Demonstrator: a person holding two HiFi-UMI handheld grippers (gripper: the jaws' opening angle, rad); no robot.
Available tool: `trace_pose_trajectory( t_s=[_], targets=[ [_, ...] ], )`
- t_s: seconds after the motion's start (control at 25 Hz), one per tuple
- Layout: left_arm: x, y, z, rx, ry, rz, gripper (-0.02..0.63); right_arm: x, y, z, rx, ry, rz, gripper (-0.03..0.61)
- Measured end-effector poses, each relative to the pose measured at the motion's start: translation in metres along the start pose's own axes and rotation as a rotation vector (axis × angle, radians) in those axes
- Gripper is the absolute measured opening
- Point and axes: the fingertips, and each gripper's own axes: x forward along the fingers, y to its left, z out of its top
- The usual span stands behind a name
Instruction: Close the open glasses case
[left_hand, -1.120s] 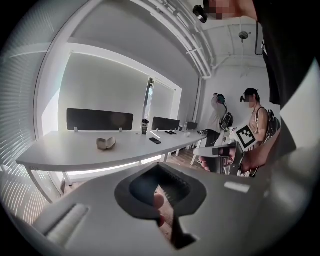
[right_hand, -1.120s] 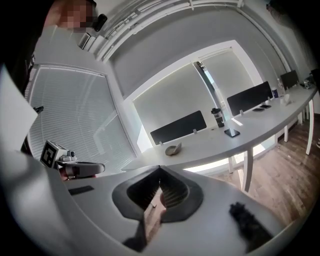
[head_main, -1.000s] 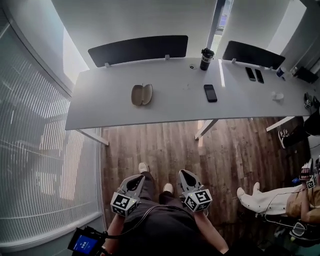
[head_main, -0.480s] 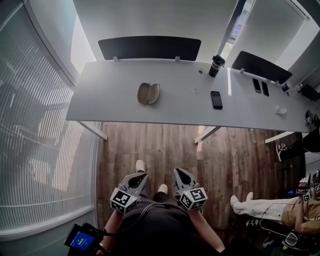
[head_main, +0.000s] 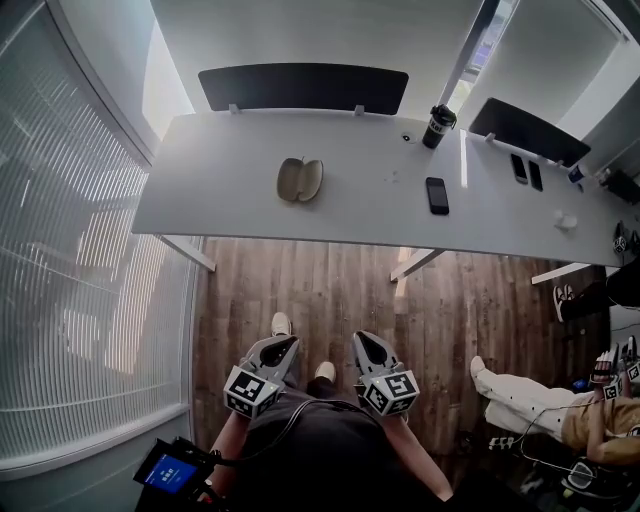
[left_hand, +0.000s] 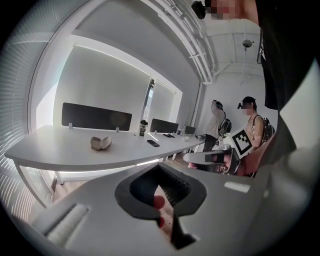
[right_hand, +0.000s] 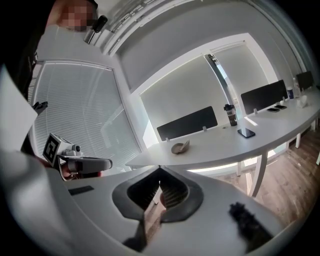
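Over the last second our view shifts a little: the desk (head_main: 220, 200) slides right and fills slightly more of the head view, and the case (head_main: 299, 180) drifts with it. Otherwise little changes. The left gripper (head_main: 283, 345) and right gripper (head_main: 366, 343) stay low at our waist, over the wood floor (head_main: 330, 290), well apart from the desk. We judge the task not yet begun; we still have to close in on the desk before either gripper can reach the case.

Both pairs of jaws are pressed together at the tips with nothing between them, as each gripper view shows.

The case lies open on the left half of the white desk, its two tan halves spread side by side, hollow sides up. It stands alone, with bare desk around it. A phone (head_main: 437, 195) lies further right, a dark cup (head_main: 437, 126) stands near the far edge, and a black screen (head_main: 300, 88) runs along the back. Blinds (head_main: 80, 250) cover the window on our left. Another person (head_main: 530, 400) sits at the right.
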Motion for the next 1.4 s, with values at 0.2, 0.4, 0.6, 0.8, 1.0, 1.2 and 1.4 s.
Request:
trace_pose_trajectory(
  t_s=[0.2,0.4,0.6,0.8,1.0,1.2,1.4],
  targets=[
    [0.005,0.008,0.022,-0.019,-0.033,0.014,0.006,0.001,-0.009,0.007,0.002,0.000,-0.020,0.005],
    [0.030,0.029,0.026,-0.006,-0.028,-0.001,0.006,0.025,-0.024,0.022,-0.003,-0.001,-0.025,0.005],
    [0.042,0.050,0.043,-0.020,-0.043,-0.009,0.005,0.047,-0.028,0.035,-0.016,0.017,-0.030,0.005],
    [0.053,0.081,0.060,-0.034,-0.054,0.003,0.005,0.083,-0.020,0.057,-0.044,0.031,0.013,0.005],
    [0.065,0.107,0.071,-0.046,-0.054,-0.003,0.006,0.119,-0.021,0.078,-0.067,0.034,0.029,0.005],
    [0.070,0.133,0.078,-0.056,-0.057,-0.018,0.005,0.152,-0.013,0.094,-0.087,0.031,0.037,0.005],
    [0.069,0.161,0.088,-0.064,-0.069,-0.024,0.006,0.179,0.002,0.103,-0.105,0.041,0.044,0.005]
  ],
)
